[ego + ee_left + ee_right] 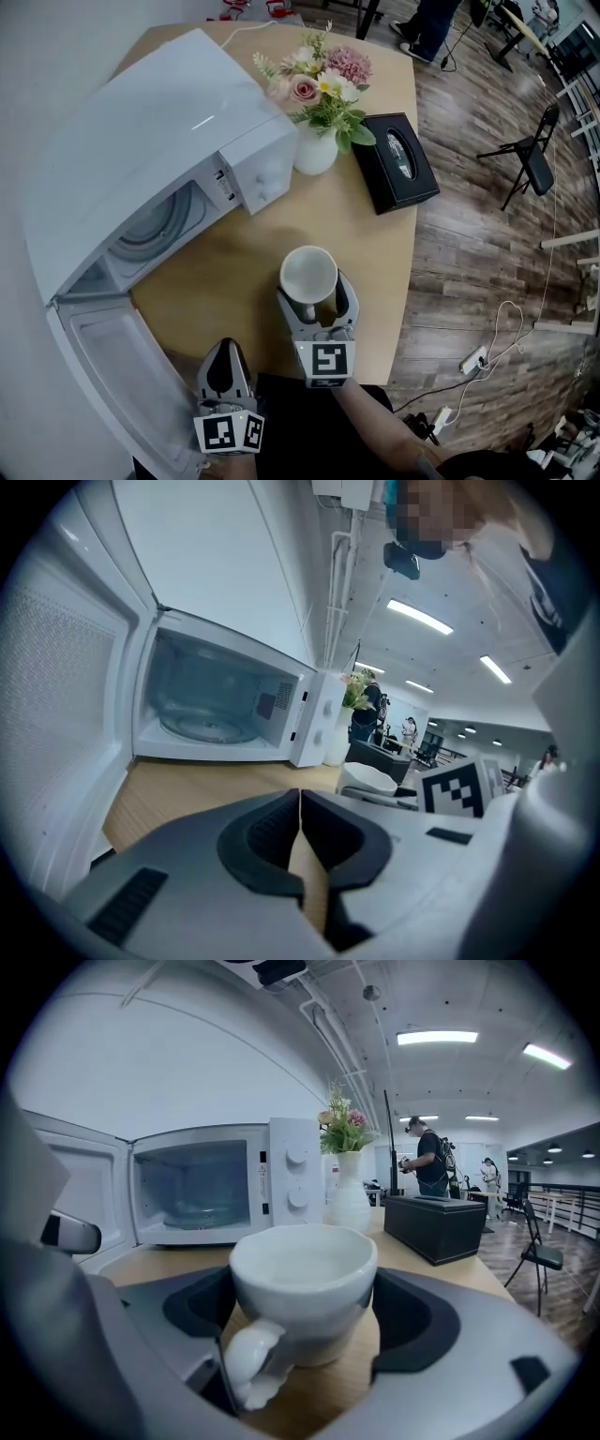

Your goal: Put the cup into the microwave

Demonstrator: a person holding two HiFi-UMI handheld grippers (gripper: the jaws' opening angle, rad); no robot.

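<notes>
Squarely, the right gripper (pixel 316 300) pinches the white cup (pixel 308 272). Its neighbour, the left gripper (pixel 225 349), is pressed together; bare tabletop (pixel 234 267) reaches the open microwave (pixel 159 122).

The worktop (pixel 375 234) is viewed from steeply above in the head view. Each claw view is taken low along its own jaws, close over the wood. The microwave (pixel 159 141), ahead and left of the left claw (pixel 225 345) and the right claw (pixel 316 292), is shared by all three.

A white vase (pixel 315 152) of flowers (pixel 320 79) stands on the bench (pixel 375 258) near a black tissue box (pixel 398 161); a folding chair (pixel 532 161) stands apart.
</notes>
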